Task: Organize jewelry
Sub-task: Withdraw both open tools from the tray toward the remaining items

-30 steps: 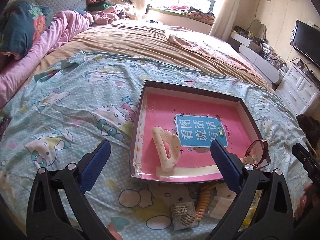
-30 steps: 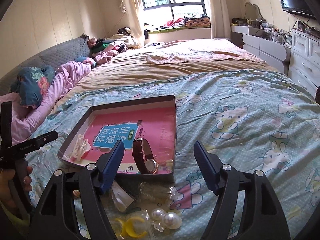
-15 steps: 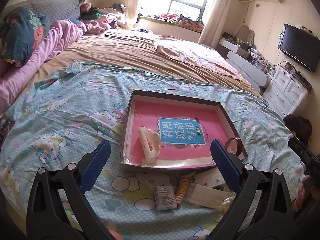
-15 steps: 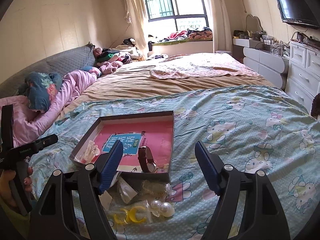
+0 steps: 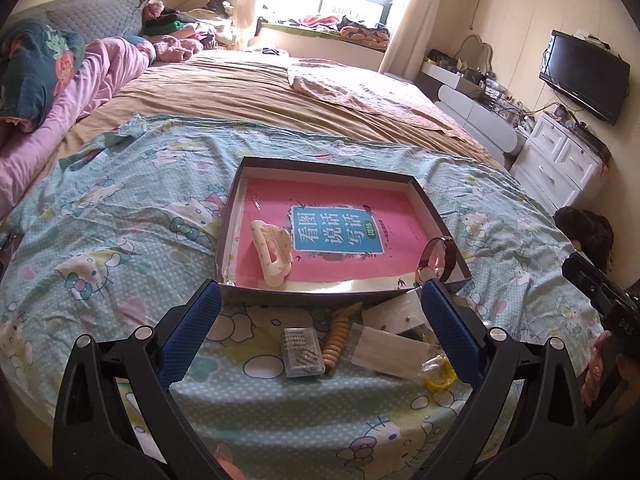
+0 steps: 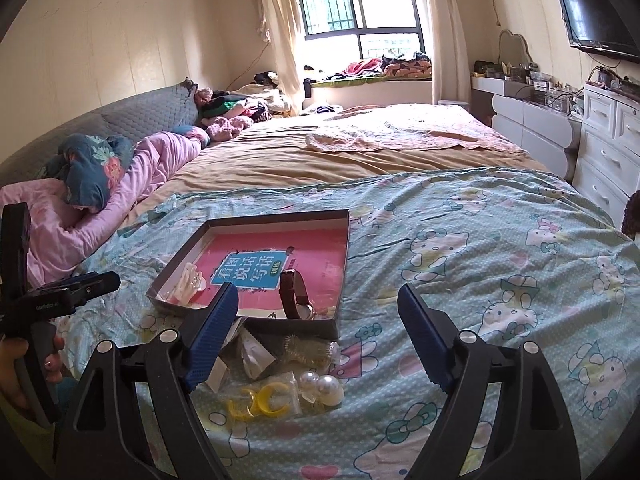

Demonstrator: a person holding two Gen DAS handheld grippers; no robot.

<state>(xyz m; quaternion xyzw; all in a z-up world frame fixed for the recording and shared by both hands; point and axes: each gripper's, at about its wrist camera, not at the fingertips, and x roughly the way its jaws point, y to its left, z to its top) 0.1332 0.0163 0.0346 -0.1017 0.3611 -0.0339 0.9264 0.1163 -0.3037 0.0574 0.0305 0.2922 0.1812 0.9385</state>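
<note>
A shallow dark box (image 5: 436, 216) (image 6: 276, 218) with a pink book cover inside lies on the cartoon-cat bedspread. In it sit a cream hair claw (image 5: 270, 254) (image 6: 188, 282) and a brown-strap watch (image 5: 438, 258) (image 6: 296, 296). In front of the box lie loose pieces: a clear case of studs (image 5: 302, 346), an orange coil band (image 5: 336, 338), small plastic packets (image 5: 394, 346), yellow rings (image 6: 258, 402), pearl earrings (image 6: 322, 386) and a clear spiral band (image 6: 310, 348). My left gripper (image 5: 320, 324) hangs open above them, holding nothing. My right gripper (image 6: 318, 332) is open, its jaws widening, nothing between them.
Pink and blue bedding (image 6: 100, 184) is heaped at the left; a tan sheet (image 5: 248, 92) covers the far bed. White drawers (image 5: 560, 160) and a wall TV (image 5: 584, 72) stand at the right. A person's hand (image 6: 16, 364) grips the other tool's handle.
Both grippers have drawn back and risen, so the box looks smaller and more loose jewelry shows in front of it. The right gripper's fingers have spread wider.
</note>
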